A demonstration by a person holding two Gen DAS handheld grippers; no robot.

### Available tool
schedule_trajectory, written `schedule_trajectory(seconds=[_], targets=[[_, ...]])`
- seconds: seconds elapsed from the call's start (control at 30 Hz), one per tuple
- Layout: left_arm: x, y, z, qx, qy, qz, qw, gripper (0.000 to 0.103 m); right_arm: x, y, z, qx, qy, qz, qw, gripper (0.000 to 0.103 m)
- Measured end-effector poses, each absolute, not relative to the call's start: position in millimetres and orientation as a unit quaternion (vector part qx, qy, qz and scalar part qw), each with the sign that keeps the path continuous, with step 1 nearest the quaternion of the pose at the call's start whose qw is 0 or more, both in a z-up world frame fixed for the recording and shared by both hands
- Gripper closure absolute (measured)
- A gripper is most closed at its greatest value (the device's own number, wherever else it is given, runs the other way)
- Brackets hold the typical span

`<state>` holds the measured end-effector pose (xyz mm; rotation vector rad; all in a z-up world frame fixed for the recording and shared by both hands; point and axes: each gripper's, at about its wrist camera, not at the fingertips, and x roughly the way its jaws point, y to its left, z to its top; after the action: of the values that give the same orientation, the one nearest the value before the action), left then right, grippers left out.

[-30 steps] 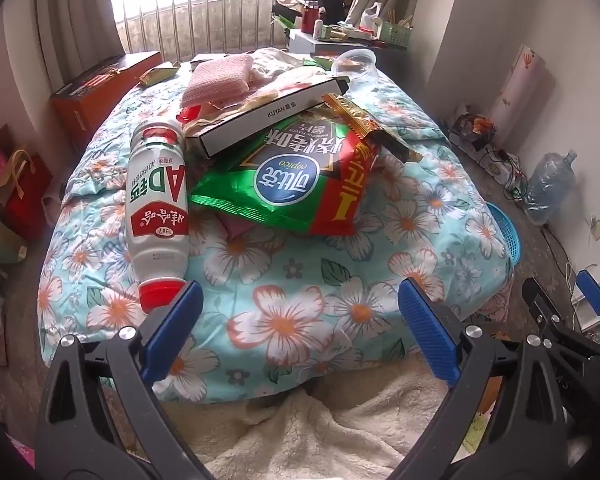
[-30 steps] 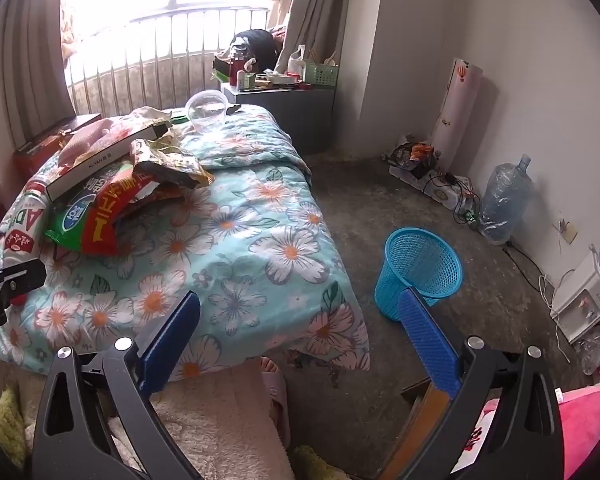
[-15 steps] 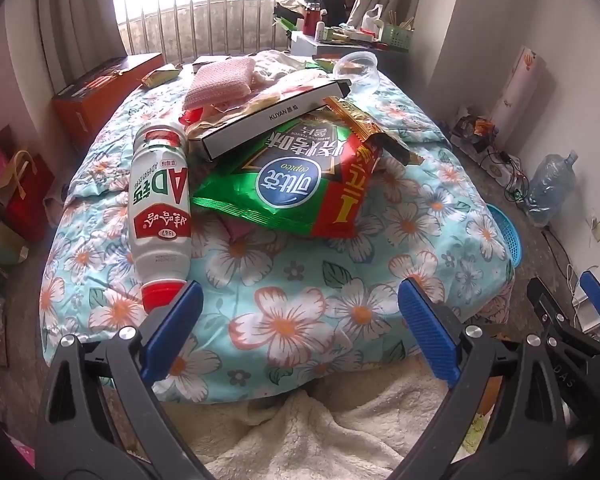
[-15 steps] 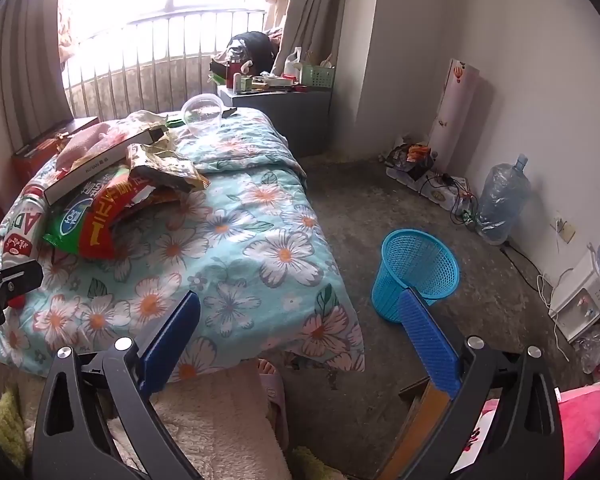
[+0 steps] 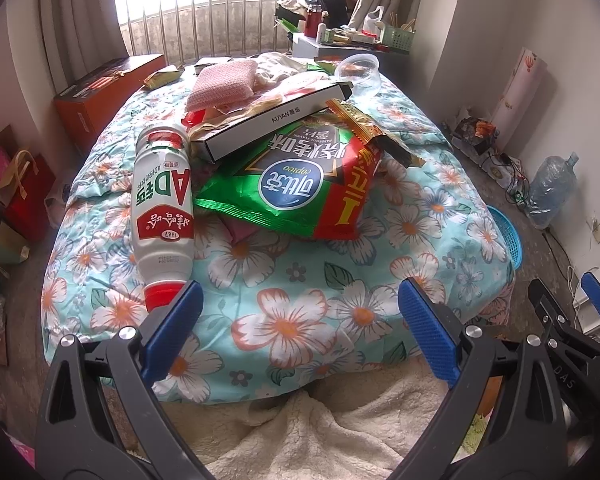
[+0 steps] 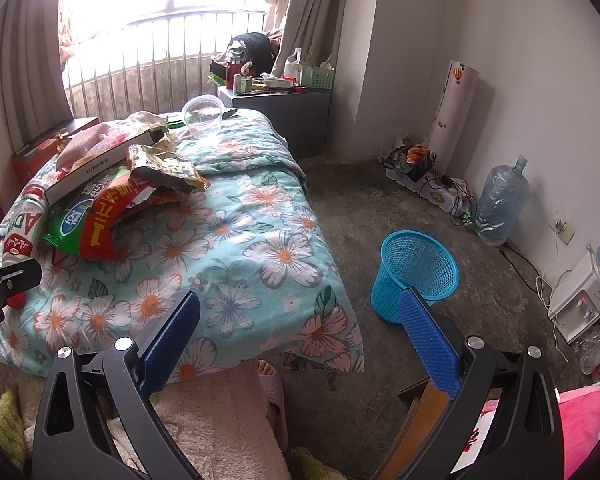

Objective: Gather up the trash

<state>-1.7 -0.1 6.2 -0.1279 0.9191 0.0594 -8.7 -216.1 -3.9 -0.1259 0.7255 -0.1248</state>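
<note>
The left gripper is hovering low with its blue-padded fingers spread wide apart, gripping nothing. The right gripper is hanging beside it, to its right, its own blue fingers likewise standing wide apart and empty, both pointing forward.

Glossy foil snack bag, smooth plastic bottle, mesh plastic basket.

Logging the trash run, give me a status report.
Left gripper and right gripper open, empty. Milk drink bottle, chip bag on bed; blue basket on floor. Nothing blocking.
</note>
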Motion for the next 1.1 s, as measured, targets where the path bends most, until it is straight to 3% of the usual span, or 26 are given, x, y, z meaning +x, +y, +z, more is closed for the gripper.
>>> schedule_trajectory(seconds=[1.1], targets=[[-3.2, 3.6, 3.9, -0.062, 0.444, 0.034, 0.893, 0.009, -9.2, -214.7, -3.4, -0.060, 0.354, -0.059, 0.931, 0.006]])
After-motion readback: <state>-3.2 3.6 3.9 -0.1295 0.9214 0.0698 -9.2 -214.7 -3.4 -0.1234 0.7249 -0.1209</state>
